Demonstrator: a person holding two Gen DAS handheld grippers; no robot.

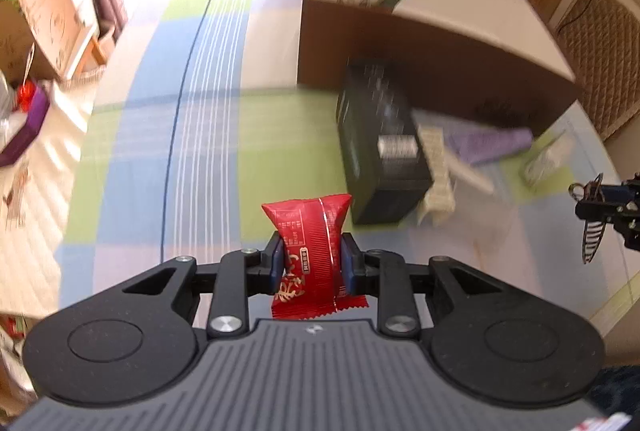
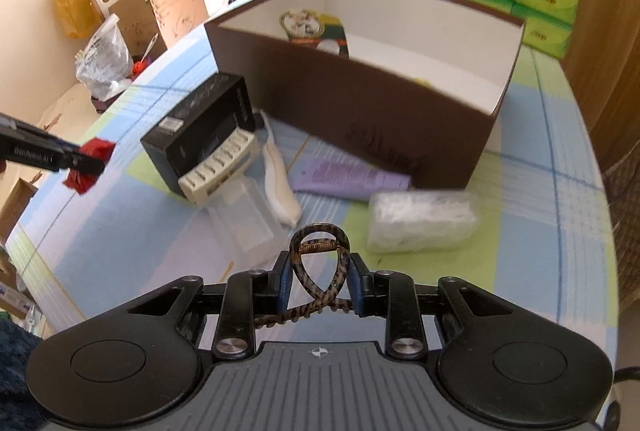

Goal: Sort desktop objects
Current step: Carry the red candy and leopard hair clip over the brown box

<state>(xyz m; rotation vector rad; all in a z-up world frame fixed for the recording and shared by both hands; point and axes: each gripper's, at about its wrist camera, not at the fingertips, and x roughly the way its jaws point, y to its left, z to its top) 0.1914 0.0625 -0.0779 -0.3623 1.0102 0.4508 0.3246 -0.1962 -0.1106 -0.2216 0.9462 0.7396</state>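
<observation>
Red snack packet (image 1: 310,251) sits nearest the lens, low centre of frame, pinched btwn the left gripper (image 1: 313,258) pads, clear of the tablecloth (image 1: 160,159). Right gripper (image 2: 319,276) is clamped on a spotted hair clip (image 2: 318,271), low centre too. Brown box (image 2: 360,103) fills upper centre w/ black box (image 2: 204,135) left of it, purple tube (image 2: 348,177) at its base.

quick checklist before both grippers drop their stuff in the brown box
1. Left gripper shut on red snack packet: ok.
2. Right gripper shut on tortoiseshell hair clip: ok.
3. Brown box open at the top: ok.
4. Free space inside the box: ok, white floor shows beside a printed packet.
5. Grippers above the box opening: not ok, both short of it.
6. Black box out of the path: cannot tell.
</observation>
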